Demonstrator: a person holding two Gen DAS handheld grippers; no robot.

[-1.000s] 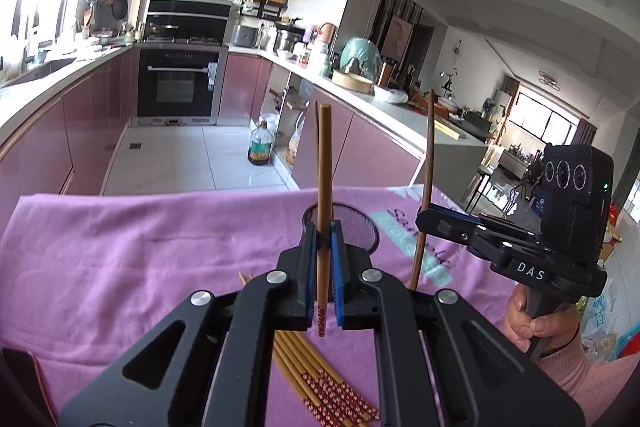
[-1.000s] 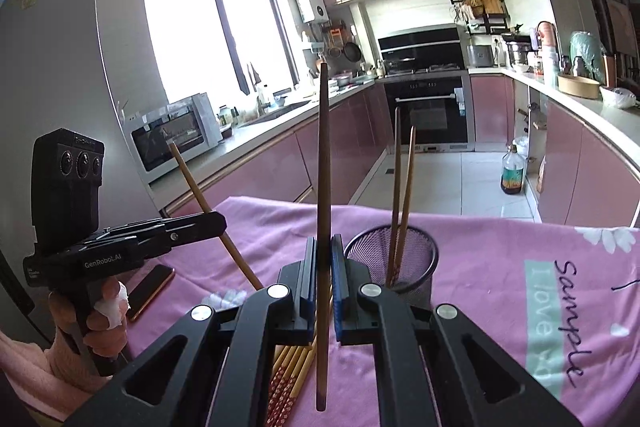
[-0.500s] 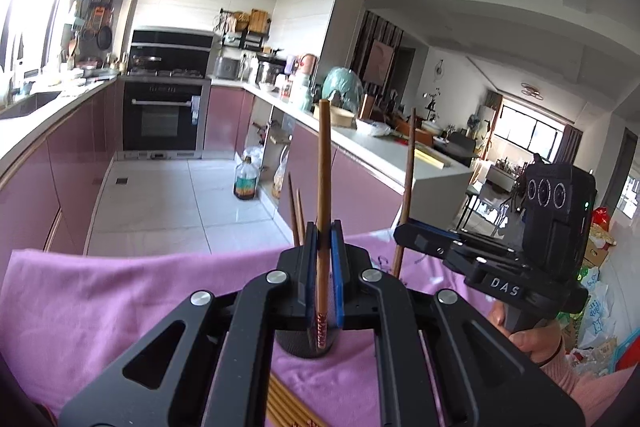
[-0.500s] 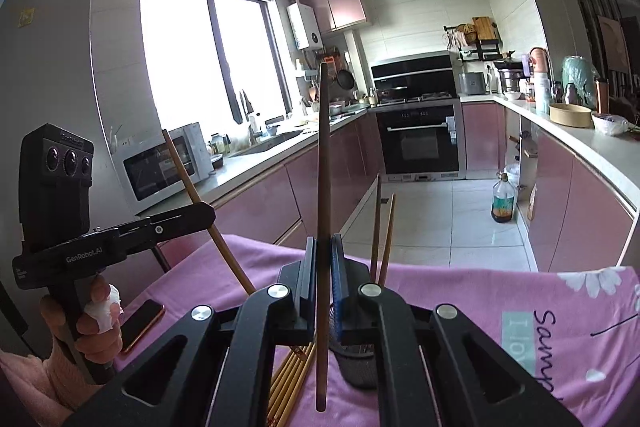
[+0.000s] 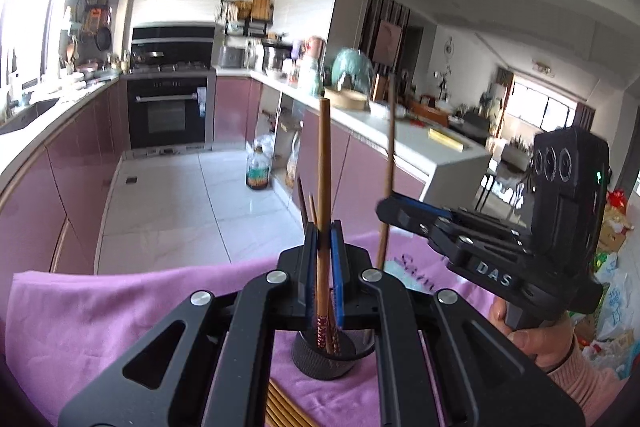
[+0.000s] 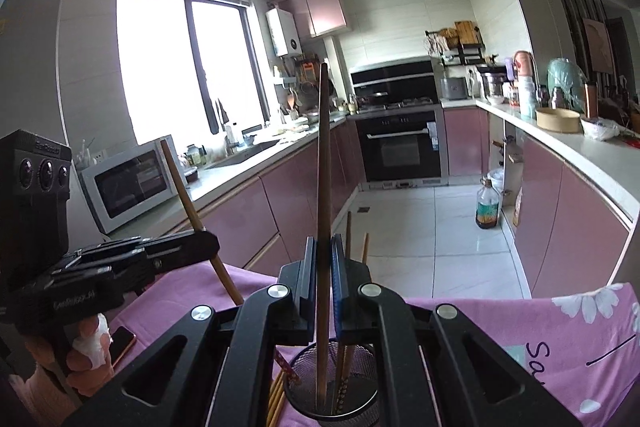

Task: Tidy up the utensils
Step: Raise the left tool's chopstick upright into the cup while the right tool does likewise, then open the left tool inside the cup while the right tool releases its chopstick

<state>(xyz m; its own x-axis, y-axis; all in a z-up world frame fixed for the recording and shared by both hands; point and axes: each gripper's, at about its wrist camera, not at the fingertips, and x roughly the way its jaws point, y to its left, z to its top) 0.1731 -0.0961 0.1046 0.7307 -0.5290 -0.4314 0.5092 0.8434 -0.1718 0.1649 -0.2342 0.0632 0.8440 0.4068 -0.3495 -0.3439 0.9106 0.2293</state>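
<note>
My left gripper is shut on an upright brown chopstick. Its patterned lower end hangs over the mouth of the black mesh cup. Two chopsticks stand in that cup. My right gripper is shut on a darker upright chopstick, whose lower end shows against the mesh cup. Each gripper appears in the other's view: the right gripper with its chopstick, the left gripper with its slanted chopstick. Loose chopsticks lie beside the cup.
A purple cloth covers the table, with a floral printed part at the right. A phone lies near the hand on the left gripper's handle. Behind the table are a tiled floor and pink kitchen counters.
Both grippers have risen and moved toward the mesh cup, each still holding its chopstick. The cup now sits directly below both sets of jaws, and the loose chopsticks have slid toward the bottom edge.
</note>
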